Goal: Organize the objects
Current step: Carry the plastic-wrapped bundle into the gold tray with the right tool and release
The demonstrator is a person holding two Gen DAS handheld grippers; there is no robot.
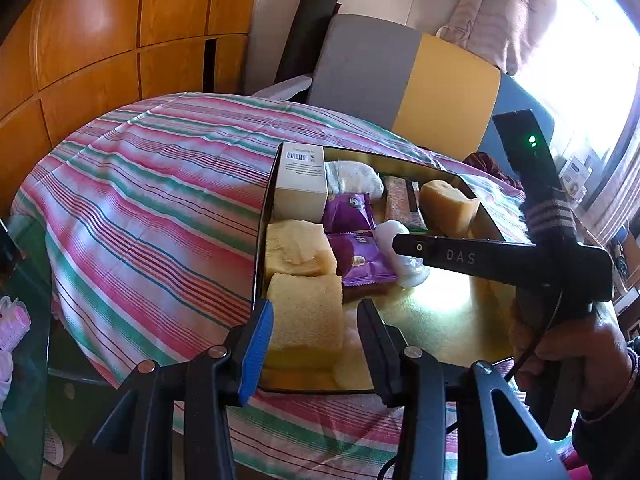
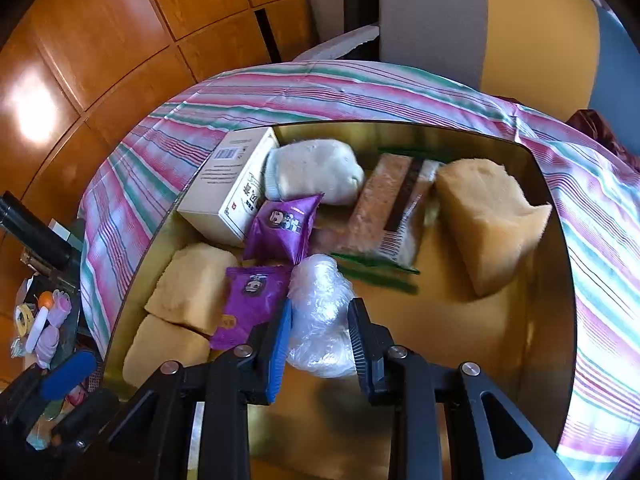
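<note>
Inside the gold tray point(image 2: 552, 320), the clear plastic bag point(image 2: 320, 312) sits between the jaws of the right gripper point(image 2: 320, 344), which are clenched on its crinkled sides. Just left of the bag lie two purple snack packets point(image 2: 256, 296), one above the other, and beyond them two yellow sponge blocks point(image 2: 192, 284) rest against the tray's left wall. A white box point(image 2: 232, 184) stands in the far left corner, with a white sock point(image 2: 316, 172) beside it, then a long wrapped bar point(image 2: 388, 208) and a third sponge block point(image 2: 488, 220) to the right. Seen from the left wrist, the left gripper point(image 1: 316, 336) has its jaws grasping the nearest sponge block point(image 1: 304, 320) at the tray's near left corner. The tray sits on a striped cloth point(image 1: 152, 208).
</note>
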